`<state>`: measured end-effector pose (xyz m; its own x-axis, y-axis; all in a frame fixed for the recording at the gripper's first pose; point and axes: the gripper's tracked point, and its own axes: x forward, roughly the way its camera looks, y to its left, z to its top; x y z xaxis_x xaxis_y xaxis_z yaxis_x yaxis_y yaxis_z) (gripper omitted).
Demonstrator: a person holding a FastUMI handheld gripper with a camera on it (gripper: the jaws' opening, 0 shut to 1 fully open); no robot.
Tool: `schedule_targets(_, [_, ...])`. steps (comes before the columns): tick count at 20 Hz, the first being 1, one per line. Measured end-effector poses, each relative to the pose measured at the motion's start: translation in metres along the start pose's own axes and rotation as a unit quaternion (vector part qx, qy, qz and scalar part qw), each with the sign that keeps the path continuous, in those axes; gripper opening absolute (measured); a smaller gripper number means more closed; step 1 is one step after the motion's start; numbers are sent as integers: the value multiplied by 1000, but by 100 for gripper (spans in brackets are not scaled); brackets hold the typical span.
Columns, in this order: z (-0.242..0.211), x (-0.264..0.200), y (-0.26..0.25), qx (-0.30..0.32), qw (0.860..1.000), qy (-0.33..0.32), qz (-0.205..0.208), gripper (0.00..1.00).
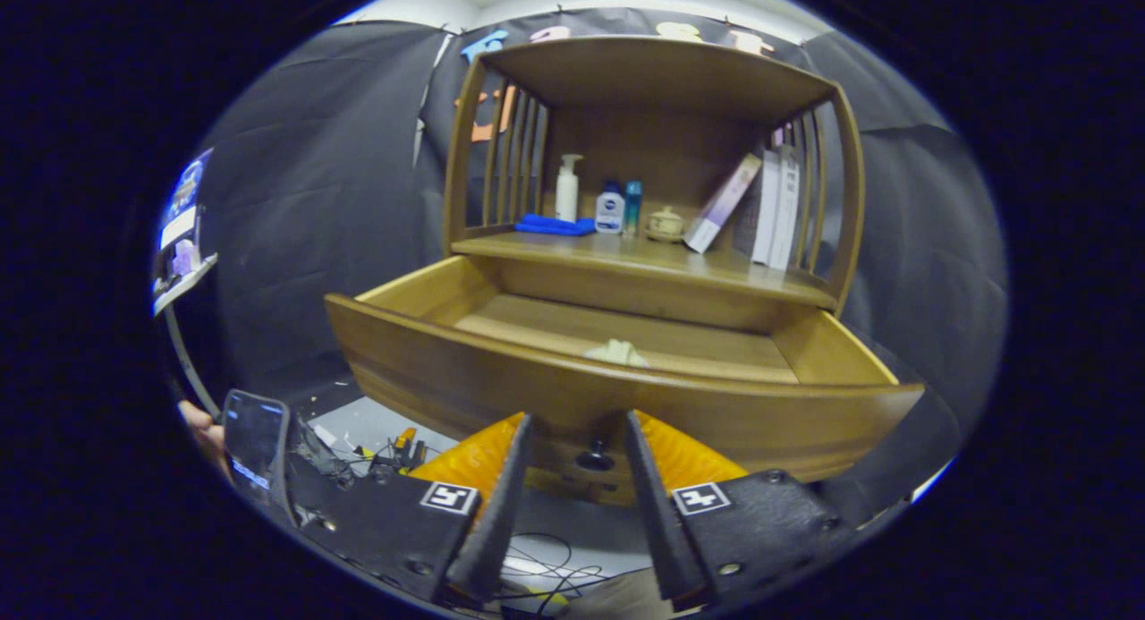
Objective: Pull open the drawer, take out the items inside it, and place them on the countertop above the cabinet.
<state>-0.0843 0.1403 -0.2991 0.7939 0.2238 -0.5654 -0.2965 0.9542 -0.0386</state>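
The wooden drawer (501, 378) of the cabinet stands pulled out toward me. A small pale item (617, 352) lies inside it, just behind the front panel, partly hidden by that panel. A dark knob (595, 460) sits on the drawer front, between my fingers and a little beyond their tips. My gripper (575, 423) is open, its fingers to either side of the knob without pressing it. Above the drawer runs the countertop (626, 258).
On the countertop stand a blue cloth (555, 225), a white pump bottle (567, 189), a small white bottle (610, 210), a teal tube (632, 207), a little lidded pot (665, 224) and leaning books (769, 208). Cables and a phone (255, 441) lie below left.
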Motion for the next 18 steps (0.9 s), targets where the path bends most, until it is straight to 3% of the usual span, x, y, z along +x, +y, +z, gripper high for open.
schedule_targets(4, [36, 2, 5, 13, 1000, 4, 17, 82])
schedule_targets(10, [65, 36, -12, 4, 999, 48, 14, 83])
schedule_targets(18, [56, 93, -41, 29, 986, 164, 11, 83])
